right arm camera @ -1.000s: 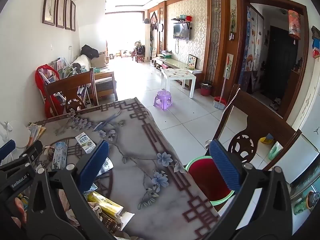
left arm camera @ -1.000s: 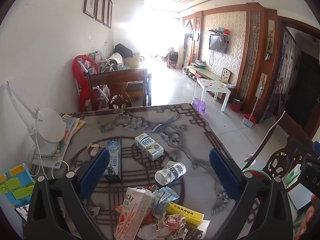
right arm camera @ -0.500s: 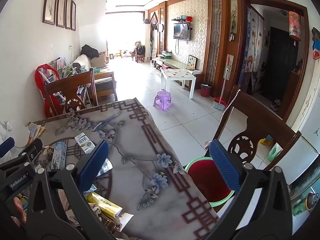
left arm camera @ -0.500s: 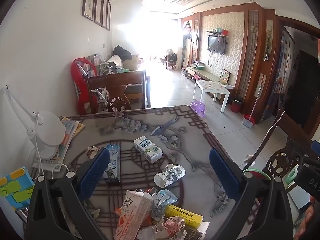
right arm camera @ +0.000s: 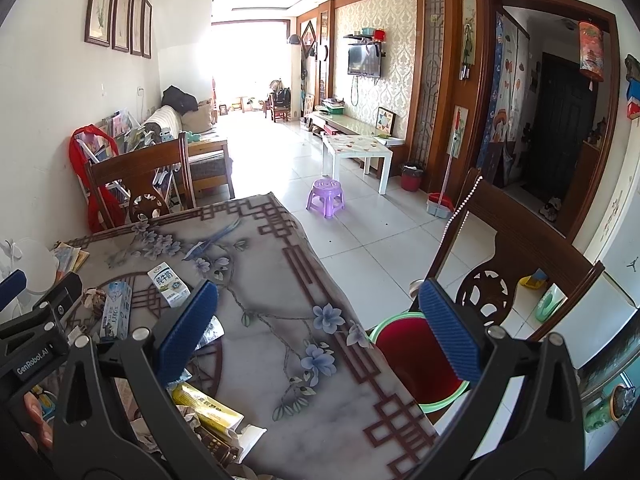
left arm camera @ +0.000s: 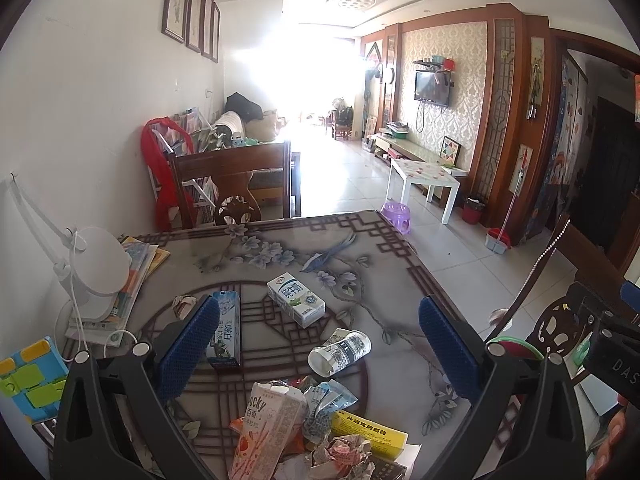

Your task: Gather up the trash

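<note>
Trash lies on the patterned table (left arm camera: pixel 360 272): a white milk carton (left arm camera: pixel 296 298), a blue carton (left arm camera: pixel 226 330), a tipped paper cup (left arm camera: pixel 340 352), a pink Pocky box (left arm camera: pixel 266 424), a yellow box (left arm camera: pixel 370 434) and crumpled wrappers (left arm camera: pixel 340 454). My left gripper (left arm camera: pixel 318 350) is open and empty, above the cup. My right gripper (right arm camera: pixel 320 334) is open and empty over the table's right edge. A red bin with a green rim (right arm camera: pixel 416 360) stands beside the table, under the right fingertip.
A white lamp (left arm camera: pixel 96 268) and stacked books (left arm camera: pixel 136 272) sit at the table's left. A colourful block toy (left arm camera: pixel 28 380) lies at the near left. Wooden chairs stand behind the table (left arm camera: pixel 236 184) and at its right (right arm camera: pixel 516 264). The left gripper's body (right arm camera: pixel 36 340) shows in the right view.
Both views have shifted only slightly; the trash sits a little lower in the left wrist view. Both grippers stay open and empty.
</note>
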A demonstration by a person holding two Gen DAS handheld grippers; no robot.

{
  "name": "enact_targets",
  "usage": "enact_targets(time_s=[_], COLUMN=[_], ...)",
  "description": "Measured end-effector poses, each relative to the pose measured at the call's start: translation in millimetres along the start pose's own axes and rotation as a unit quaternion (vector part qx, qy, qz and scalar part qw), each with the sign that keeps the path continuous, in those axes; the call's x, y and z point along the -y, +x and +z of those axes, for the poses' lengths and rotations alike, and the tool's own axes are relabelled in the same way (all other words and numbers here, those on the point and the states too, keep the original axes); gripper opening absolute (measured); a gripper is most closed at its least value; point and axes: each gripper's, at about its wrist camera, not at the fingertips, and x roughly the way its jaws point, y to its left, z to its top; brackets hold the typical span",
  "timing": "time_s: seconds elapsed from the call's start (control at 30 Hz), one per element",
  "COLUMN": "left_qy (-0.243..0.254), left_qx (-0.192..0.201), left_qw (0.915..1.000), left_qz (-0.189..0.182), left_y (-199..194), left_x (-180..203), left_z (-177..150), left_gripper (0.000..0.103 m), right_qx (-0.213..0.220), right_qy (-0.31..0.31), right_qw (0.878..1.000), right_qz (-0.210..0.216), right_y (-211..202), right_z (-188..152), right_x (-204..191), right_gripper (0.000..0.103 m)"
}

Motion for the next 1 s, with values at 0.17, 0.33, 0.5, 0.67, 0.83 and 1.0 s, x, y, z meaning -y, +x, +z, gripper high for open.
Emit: enact_targets(time_s=[0.17,0.33,0.5,0.67,0.83,1.0], left_qy=[0.000,-0.001,0.000,-0.001,0.000,0.000], left_qx=[-0.002,-0.004,-0.005,-0.005,-0.006,-0.006], left_qw=[1.0000,1.0000,1.0000,1.0000,1.0000,1.0000], left_qz=[0.001,0.003,0.004,0.005,0.005,0.005], left_y=[0.2,4.8,5.5,5.6,5.5,5.4], left_x=[-1.0,-4.6,-4.6,-6.5,-6.5,-6.3], left_z=[0.8,-4.0,-6.1,-7.8,-7.4,-7.2], left_gripper=[0.095,0.095,0.095,0.095,0.095,0.095], right_qx=[0.000,0.000,-0.003,-0.003,-0.004,-0.004], right_qy=[0.000,-0.001,-0.001,-0.002,-0.002,-0.002], right_qw=[1.000,1.000,1.000,1.000,1.000,1.000], right_qz=[-0.001,-0.001,0.001,0.000,0.000,-0.001], right_y=[0.2,-1.0,2.2,2.7,3.2,3.1], right_z=[-0.4,-0.2,-1.2,-2.3,-4.1,-4.0], right_x=[-2.3,-2.1,-3.4,-2.7,-2.9,-3.5], right_gripper=[0.099,0.099,0.099,0.099,0.099,0.099])
